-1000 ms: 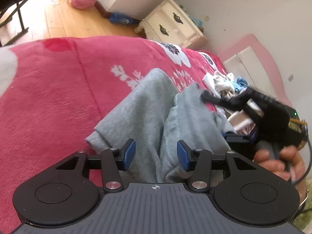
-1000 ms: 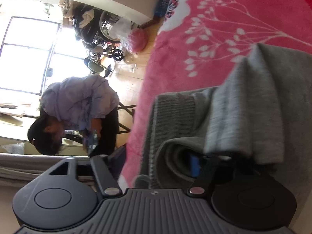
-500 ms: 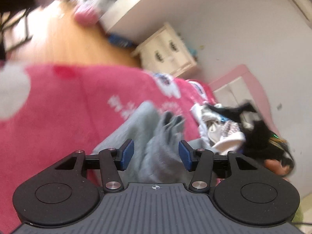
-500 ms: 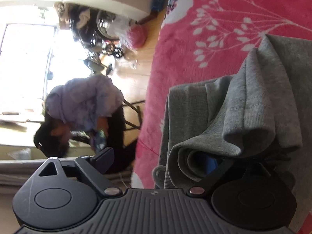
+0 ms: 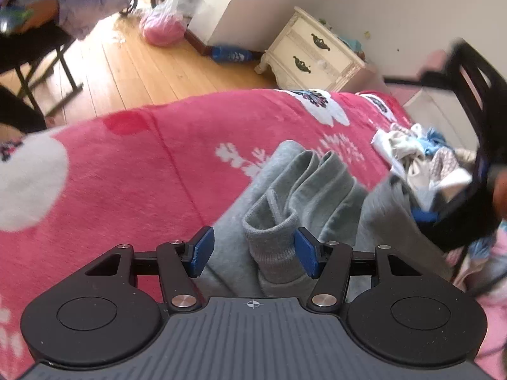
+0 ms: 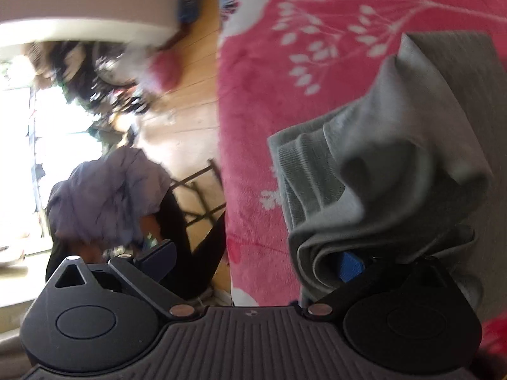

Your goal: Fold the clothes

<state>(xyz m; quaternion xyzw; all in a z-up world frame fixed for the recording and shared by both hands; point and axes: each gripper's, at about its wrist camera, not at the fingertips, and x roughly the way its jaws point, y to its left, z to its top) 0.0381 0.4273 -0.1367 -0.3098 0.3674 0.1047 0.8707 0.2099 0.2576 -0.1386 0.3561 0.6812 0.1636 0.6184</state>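
Note:
A grey knit garment (image 5: 317,183) lies bunched in folds on the red flowered blanket (image 5: 126,174). My left gripper (image 5: 253,250) stands open just over it. A ribbed cuff (image 5: 272,247) rises between the blue pads, touching the right one and clear of the left. My right gripper (image 6: 256,259) has its jaws opening wide. A fold of the grey garment (image 6: 412,126) drapes over its right finger and nearly hides the blue pad (image 6: 350,266); the left finger is bare. In the left wrist view its black fingers (image 5: 469,72) show blurred at the right edge.
A heap of mixed clothes (image 5: 418,155) lies at the blanket's far right. Past the bed edge are the wooden floor (image 5: 126,63), a cream nightstand (image 5: 310,53), a pink bag (image 5: 163,28) and a person in a lilac jacket (image 6: 111,196) by a folding chair.
The right gripper's jaws have spread wide, its left finger swinging off the cloth. In the left wrist view it has risen and moved right. The left jaws widened slightly, and the cuff now stands between them.

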